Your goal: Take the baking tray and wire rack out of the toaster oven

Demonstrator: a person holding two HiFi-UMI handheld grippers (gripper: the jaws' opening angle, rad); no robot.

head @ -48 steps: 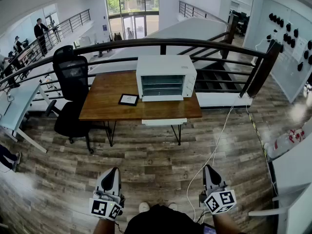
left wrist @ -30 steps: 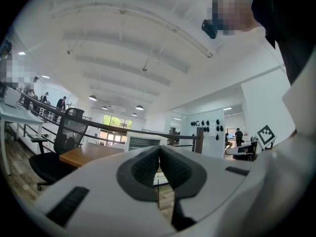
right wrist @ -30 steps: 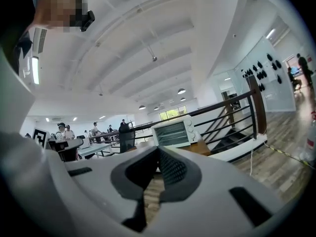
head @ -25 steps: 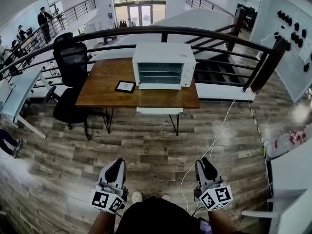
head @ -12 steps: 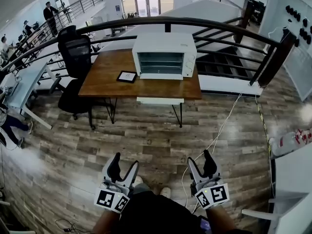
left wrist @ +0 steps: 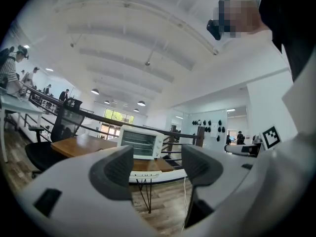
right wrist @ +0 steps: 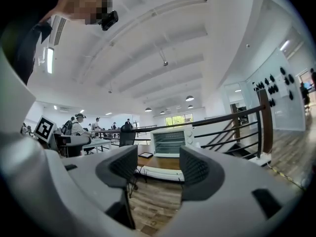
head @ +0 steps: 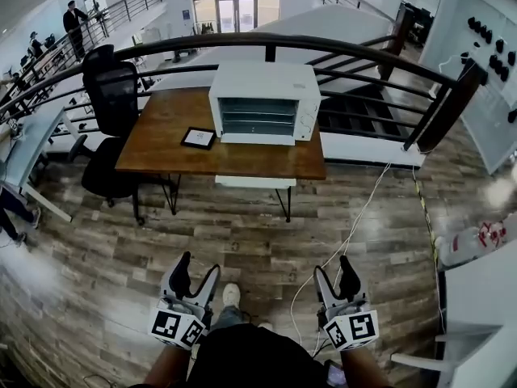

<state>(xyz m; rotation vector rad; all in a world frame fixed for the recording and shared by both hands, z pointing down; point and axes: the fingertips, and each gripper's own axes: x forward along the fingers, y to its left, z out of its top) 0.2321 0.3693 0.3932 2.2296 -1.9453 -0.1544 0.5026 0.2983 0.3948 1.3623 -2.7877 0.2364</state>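
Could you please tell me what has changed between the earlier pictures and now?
Both the left gripper and the right gripper have opened their jaws, which were shut before; neither holds anything. The white toaster oven stays untouched on the brown wooden table.

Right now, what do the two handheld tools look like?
The left tool and right tool match. Each has a light grey shell and two curved jaws lined with dark ribbed pads. Each carries a white cube with black square markers. The person wears a dark top.
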